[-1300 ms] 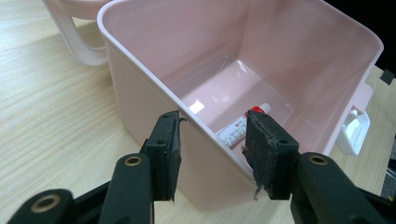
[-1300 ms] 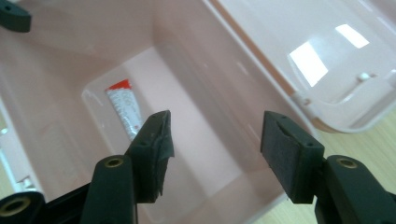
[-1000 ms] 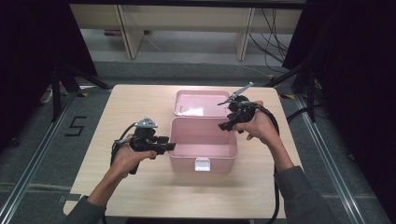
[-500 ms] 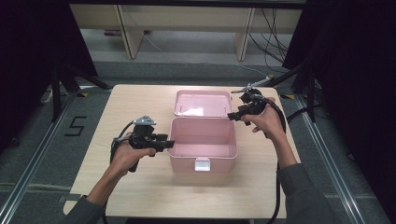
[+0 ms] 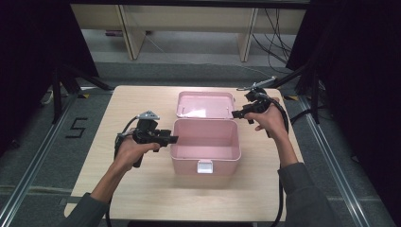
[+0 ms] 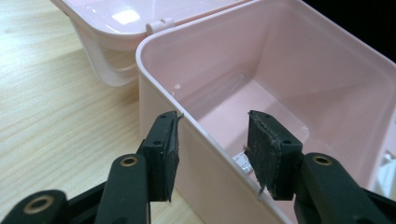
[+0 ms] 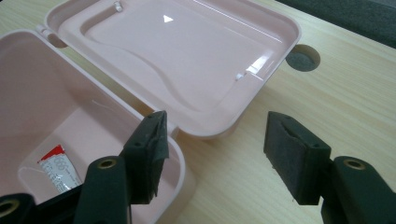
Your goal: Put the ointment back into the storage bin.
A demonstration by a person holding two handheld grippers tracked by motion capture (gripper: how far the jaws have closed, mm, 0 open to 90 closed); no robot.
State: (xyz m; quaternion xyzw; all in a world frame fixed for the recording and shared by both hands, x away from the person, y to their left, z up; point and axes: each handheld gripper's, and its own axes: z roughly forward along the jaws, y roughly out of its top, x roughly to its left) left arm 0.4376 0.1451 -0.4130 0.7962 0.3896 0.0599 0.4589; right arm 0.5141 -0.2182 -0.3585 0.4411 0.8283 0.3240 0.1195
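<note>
A pink plastic box (image 5: 205,163) stands open in the middle of the table, its lid (image 5: 205,104) folded flat behind it. My left gripper (image 5: 172,138) is at the box's left wall. In the left gripper view its open jaws (image 6: 212,149) straddle that wall (image 6: 210,186), one pad outside and one inside, with a gap on the inner side. My right gripper (image 5: 235,113) hovers open by the back right corner. In the right gripper view its jaws (image 7: 215,149) frame the lid (image 7: 187,56) and bare wood. A small red-and-white packet (image 7: 56,170) lies on the box floor.
The wooden table (image 5: 132,104) has a round cable hole (image 7: 302,57) just beyond the lid's corner. Dark curtains flank the table, and a shelf frame stands behind it. A floor marker with a number lies to the left.
My right gripper has drifted to the right and slightly back, from over the box's rear rim to beside the lid. The left gripper stays at the left wall.
</note>
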